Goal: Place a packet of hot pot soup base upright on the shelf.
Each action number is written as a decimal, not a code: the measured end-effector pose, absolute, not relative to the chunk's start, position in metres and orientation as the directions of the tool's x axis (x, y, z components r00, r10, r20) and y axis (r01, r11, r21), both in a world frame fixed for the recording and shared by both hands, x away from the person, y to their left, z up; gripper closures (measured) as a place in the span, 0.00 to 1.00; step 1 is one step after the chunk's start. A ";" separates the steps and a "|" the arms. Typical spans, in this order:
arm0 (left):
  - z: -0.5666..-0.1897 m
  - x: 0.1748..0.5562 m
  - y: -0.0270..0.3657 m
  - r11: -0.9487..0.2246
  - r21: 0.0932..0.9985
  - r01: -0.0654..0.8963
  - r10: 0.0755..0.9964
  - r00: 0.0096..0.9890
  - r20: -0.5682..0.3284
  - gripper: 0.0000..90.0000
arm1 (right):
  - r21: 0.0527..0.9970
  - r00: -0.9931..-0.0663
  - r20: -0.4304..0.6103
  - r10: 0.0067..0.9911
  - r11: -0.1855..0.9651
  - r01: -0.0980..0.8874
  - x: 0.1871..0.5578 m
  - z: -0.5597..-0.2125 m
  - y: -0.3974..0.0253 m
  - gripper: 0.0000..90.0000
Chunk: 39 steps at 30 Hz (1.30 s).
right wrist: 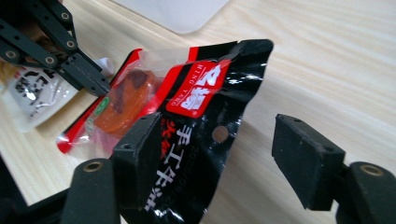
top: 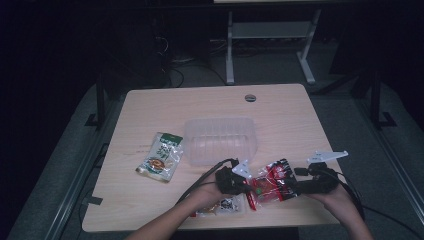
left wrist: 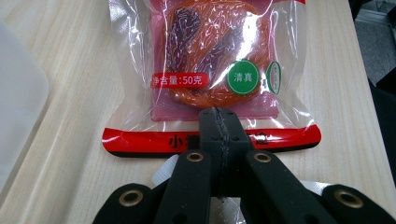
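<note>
I see the red-and-black snack packet (top: 270,184) near the front edge of the table (top: 150,105), lifted at one end between my two grippers. My left gripper (left wrist: 219,122) has its jaws pressed together on the packet's red bottom seam; the print there is partly covered by the jaws. My right gripper (right wrist: 217,154) stands spread, the packet's black top flap hanging in the gap against one jaw; I cannot tell whether it touches the other. Under my left hand (top: 210,192) lies a white packet (top: 227,206), mostly hidden, its label too small to read. Just behind the snack packet sits a clear plastic tub (top: 220,140), cut off at the edge in both gripper views. A green-topped pouch (top: 161,156) lies to the tub's left, apart from it.
</note>
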State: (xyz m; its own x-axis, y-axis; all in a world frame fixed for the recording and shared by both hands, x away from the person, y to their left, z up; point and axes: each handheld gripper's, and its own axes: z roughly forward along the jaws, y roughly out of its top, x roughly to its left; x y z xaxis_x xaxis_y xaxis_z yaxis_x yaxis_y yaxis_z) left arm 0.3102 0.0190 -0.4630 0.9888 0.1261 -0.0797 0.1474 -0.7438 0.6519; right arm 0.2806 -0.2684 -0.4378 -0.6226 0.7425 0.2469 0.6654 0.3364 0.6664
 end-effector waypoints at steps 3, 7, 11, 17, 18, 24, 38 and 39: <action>-0.463 0.309 0.019 -0.740 0.655 0.151 0.130 0.988 -0.082 1.00 | 0.654 -0.623 0.269 0.735 0.335 0.678 0.285 -0.441 -0.267 0.40; -0.463 0.309 0.019 -0.740 0.655 0.155 0.131 0.988 -0.086 1.00 | 0.647 -0.614 0.322 0.721 0.306 0.699 0.291 -0.444 -0.268 0.51; -0.463 0.309 0.019 -0.740 0.654 0.156 0.132 0.988 -0.086 1.00 | 0.630 -0.609 0.381 0.696 0.286 0.722 0.294 -0.446 -0.269 0.67; -0.463 0.310 0.019 -0.740 0.655 0.153 0.131 0.988 -0.083 1.00 | 0.650 -0.637 0.398 0.660 0.287 0.703 0.292 -0.442 -0.268 0.91; -0.463 0.310 0.019 -0.741 0.655 0.152 0.130 0.988 -0.082 1.00 | 0.654 -0.646 0.397 0.652 0.292 0.698 0.292 -0.441 -0.268 0.93; -0.463 0.310 0.019 -0.742 0.654 0.152 0.130 0.988 -0.081 1.00 | 0.680 -0.680 0.397 0.616 0.301 0.669 0.290 -0.438 -0.267 1.00; -0.460 0.310 0.023 -0.739 0.653 0.163 0.137 0.986 -0.092 1.00 | 0.785 -0.779 0.418 0.468 0.246 0.569 0.286 -0.422 -0.264 1.00; -0.457 0.310 0.024 -0.736 0.658 0.160 0.135 0.987 -0.089 1.00 | 0.789 -0.778 0.422 0.465 0.234 0.568 0.286 -0.420 -0.264 1.00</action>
